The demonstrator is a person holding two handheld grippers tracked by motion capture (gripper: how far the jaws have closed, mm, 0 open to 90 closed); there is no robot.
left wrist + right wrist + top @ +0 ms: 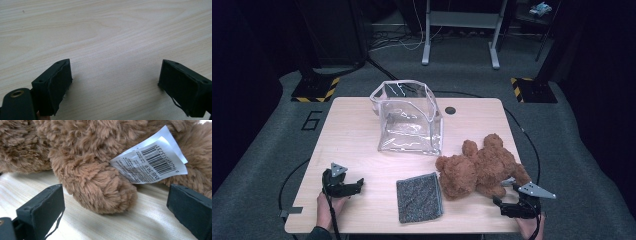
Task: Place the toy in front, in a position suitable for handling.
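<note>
A brown teddy bear (479,167) lies on its side on the bench (357,135), directly ahead of the right claw (512,202). In the right gripper view one plush paw (102,187) sits just beyond the gap between the two jaws, which stand wide apart and grip nothing; a white tag (150,161) with a barcode hangs from the bear above the paw, nearer the jaw at the right of that view. Beside the bear, between the two claws, a grey felt pad (419,196) lies flat. Farther from both claws, past the pad, stands a clear plastic bag (408,117), its mouth open upward. The left claw (343,184) rests well apart from the bear, jaws spread wide over bare wood and holding nothing.
</note>
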